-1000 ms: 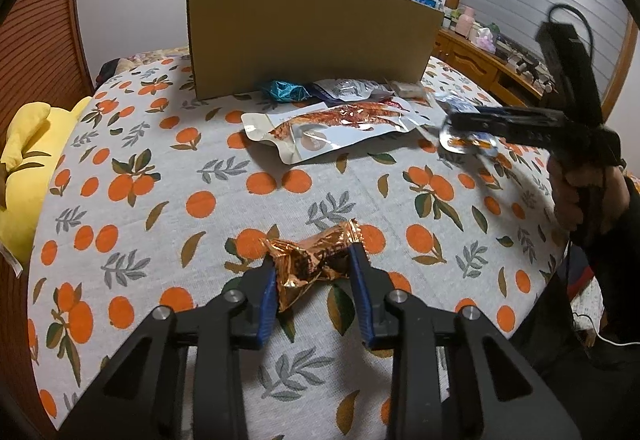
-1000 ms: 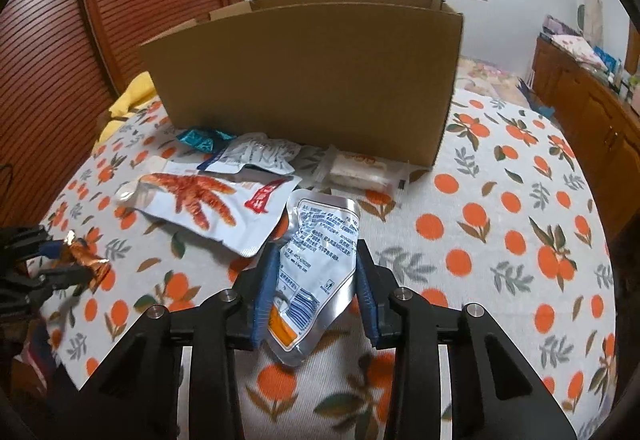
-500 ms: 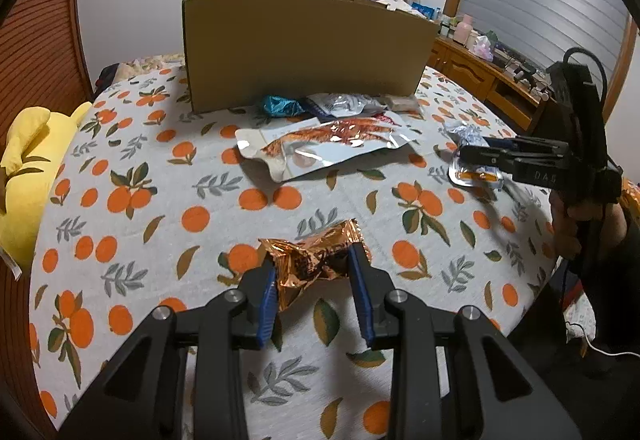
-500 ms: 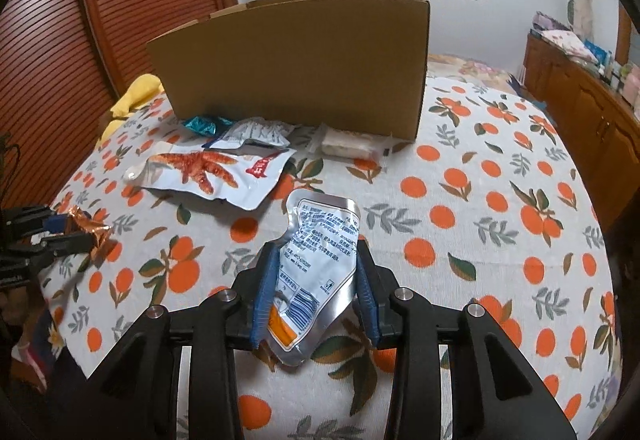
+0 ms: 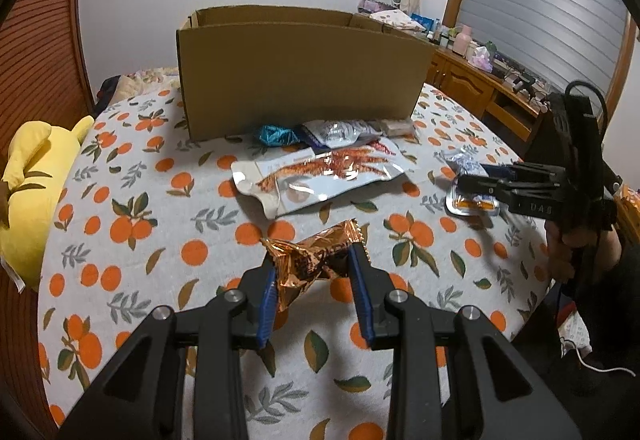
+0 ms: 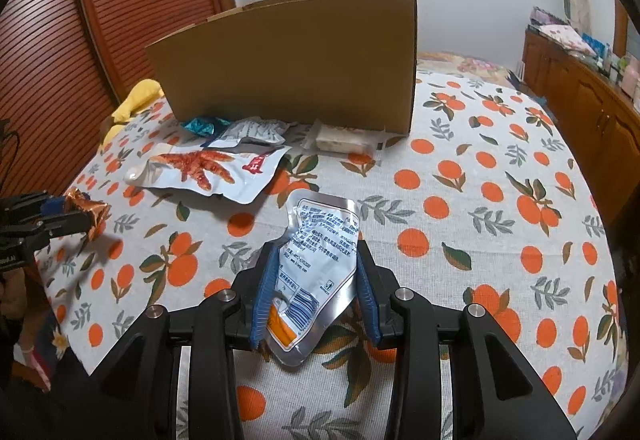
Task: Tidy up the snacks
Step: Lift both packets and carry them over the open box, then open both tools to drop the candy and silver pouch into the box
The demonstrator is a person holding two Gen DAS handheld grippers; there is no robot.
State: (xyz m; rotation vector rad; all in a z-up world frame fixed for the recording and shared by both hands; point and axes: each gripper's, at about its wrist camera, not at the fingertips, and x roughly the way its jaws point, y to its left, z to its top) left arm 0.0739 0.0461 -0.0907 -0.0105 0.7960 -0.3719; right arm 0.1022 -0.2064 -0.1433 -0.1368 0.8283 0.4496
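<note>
My left gripper [image 5: 314, 266] is shut on a copper foil snack [image 5: 316, 254] and holds it above the table; it also shows in the right wrist view [image 6: 86, 210]. My right gripper [image 6: 316, 264] is shut on a silver foil pouch [image 6: 320, 260], held above the table; the pouch also shows in the left wrist view [image 5: 468, 184]. An open cardboard box [image 5: 300, 80] stands at the back. In front of it lie a large chicken-feet pouch [image 5: 320, 176], a teal wrapper [image 5: 276, 134], a white printed packet [image 5: 340, 130] and a pale bar [image 6: 344, 140].
The round table has an orange-print cloth [image 5: 132, 224]. A yellow plush [image 5: 28, 168] lies off its left edge. A wooden cabinet [image 6: 580, 96] with clutter stands to the right. A slatted wooden wall [image 6: 60, 40] is on the left.
Both grippers have risen and pulled back from the box with their snacks still held. The box's open top now shows in the left wrist view.
</note>
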